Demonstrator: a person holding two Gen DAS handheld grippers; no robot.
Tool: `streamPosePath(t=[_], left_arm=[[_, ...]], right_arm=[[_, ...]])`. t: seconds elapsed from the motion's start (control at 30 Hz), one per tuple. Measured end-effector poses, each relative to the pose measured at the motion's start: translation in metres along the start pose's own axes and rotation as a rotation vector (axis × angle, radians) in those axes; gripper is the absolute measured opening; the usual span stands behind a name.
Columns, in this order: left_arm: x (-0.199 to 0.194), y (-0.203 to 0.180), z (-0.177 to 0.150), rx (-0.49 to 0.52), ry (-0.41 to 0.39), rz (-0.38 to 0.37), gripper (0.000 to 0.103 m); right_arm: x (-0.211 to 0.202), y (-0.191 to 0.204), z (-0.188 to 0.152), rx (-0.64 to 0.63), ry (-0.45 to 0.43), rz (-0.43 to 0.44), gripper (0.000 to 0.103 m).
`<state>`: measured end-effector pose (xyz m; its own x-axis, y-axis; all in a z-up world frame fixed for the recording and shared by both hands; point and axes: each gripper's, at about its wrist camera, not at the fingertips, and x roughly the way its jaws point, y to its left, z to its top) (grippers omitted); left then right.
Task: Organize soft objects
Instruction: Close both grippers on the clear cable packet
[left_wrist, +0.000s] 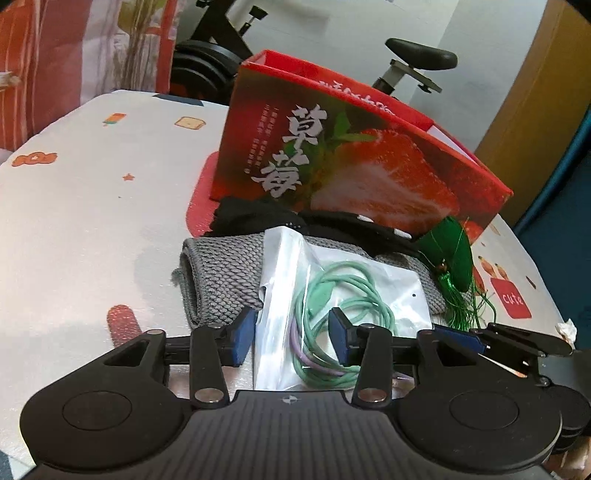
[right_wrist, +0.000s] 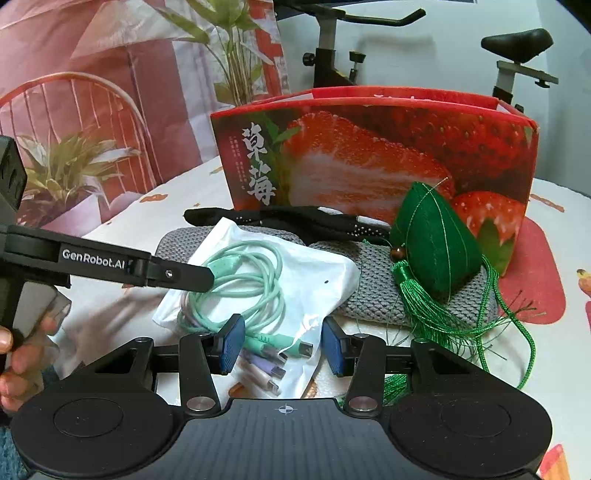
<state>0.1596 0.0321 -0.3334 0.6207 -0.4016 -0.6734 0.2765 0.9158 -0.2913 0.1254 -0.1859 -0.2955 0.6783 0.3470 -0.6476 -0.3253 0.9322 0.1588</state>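
A clear plastic bag (left_wrist: 284, 280) (right_wrist: 317, 280) of coiled mint-green cables (left_wrist: 332, 295) (right_wrist: 243, 280) lies on a folded grey knit cloth (left_wrist: 218, 277) (right_wrist: 384, 291). A black fabric item (left_wrist: 258, 218) (right_wrist: 295, 218) lies behind it. A green plush dumpling with a tassel (left_wrist: 450, 254) (right_wrist: 436, 240) rests on the cloth's right end. My left gripper (left_wrist: 291, 336) is open, its blue pads either side of the bag. My right gripper (right_wrist: 282, 345) is open over the bag's near end, by the cable plugs.
A red strawberry box (left_wrist: 369, 158) (right_wrist: 369, 155) stands open-topped just behind the pile on a patterned table cover (left_wrist: 92, 206) (right_wrist: 554, 347). An exercise bike (left_wrist: 417, 59) (right_wrist: 517, 44) stands beyond. The left gripper's arm (right_wrist: 110, 262) reaches in from the left.
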Motion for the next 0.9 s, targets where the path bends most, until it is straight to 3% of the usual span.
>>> streamPosePath(t=[0.23,0.5,0.73,0.9], left_arm=[[0.0,0.001,-0.001,-0.005,0.004,-0.021,0.051],[-0.006,-0.002,0.0,0.0,0.0,-0.02,0.028],[-0.015,-0.011,0.001,0.038,-0.019,-0.03,0.025],[-0.013,-0.01,-0.001,0.038,0.003,-0.018,0.013]], right_arm=[[-0.002,-0.002,0.003,0.027,0.011,0.001,0.042],[-0.007,-0.004,0.002,0.039,0.0,-0.006,0.032],[-0.017,0.001,0.005,0.021,-0.031,-0.007,0.027],[-0.018,-0.001,0.005,0.027,-0.017,-0.017,0.025]])
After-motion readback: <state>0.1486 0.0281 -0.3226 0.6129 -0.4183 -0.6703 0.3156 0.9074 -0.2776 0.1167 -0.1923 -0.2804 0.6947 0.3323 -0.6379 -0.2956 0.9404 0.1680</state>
